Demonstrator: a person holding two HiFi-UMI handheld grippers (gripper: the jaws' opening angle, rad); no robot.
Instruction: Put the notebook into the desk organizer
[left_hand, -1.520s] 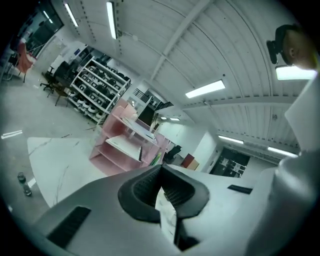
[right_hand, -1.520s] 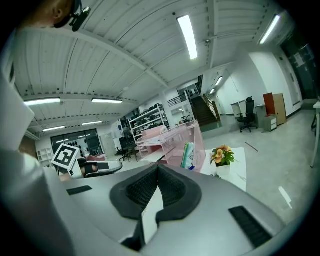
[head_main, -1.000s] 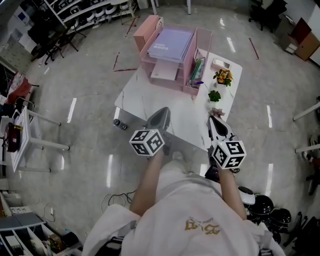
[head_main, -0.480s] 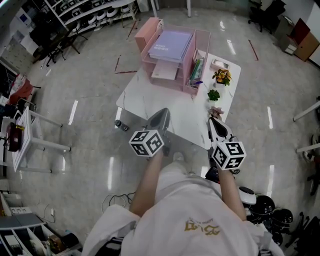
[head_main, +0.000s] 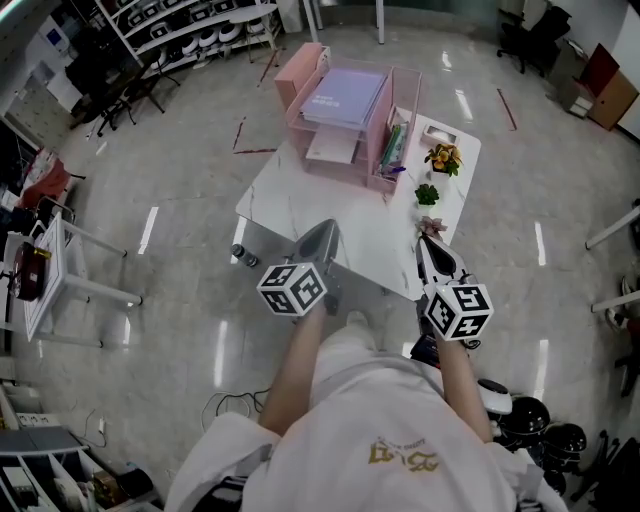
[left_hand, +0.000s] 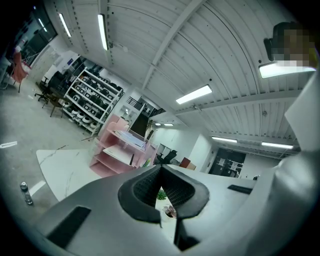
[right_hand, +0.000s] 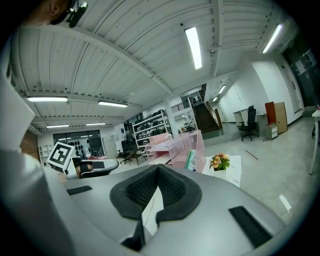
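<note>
My left gripper (head_main: 321, 228) hangs centre-left, jaws pressed together on nothing; the notebook (head_main: 345, 95) lies on the pink desk organizer's (head_main: 298, 68) top tier, upper centre; my right gripper (head_main: 424, 240), centre-right, is also pinched closed, empty

My right hand-held gripper (right_hand: 157, 175) has its jaws closed together, with nothing between them. Beyond it on the white desk (right_hand: 235, 165) stands the pink desk organizer (right_hand: 176, 145), with a flower pot (right_hand: 219, 162) just beside it.
</note>
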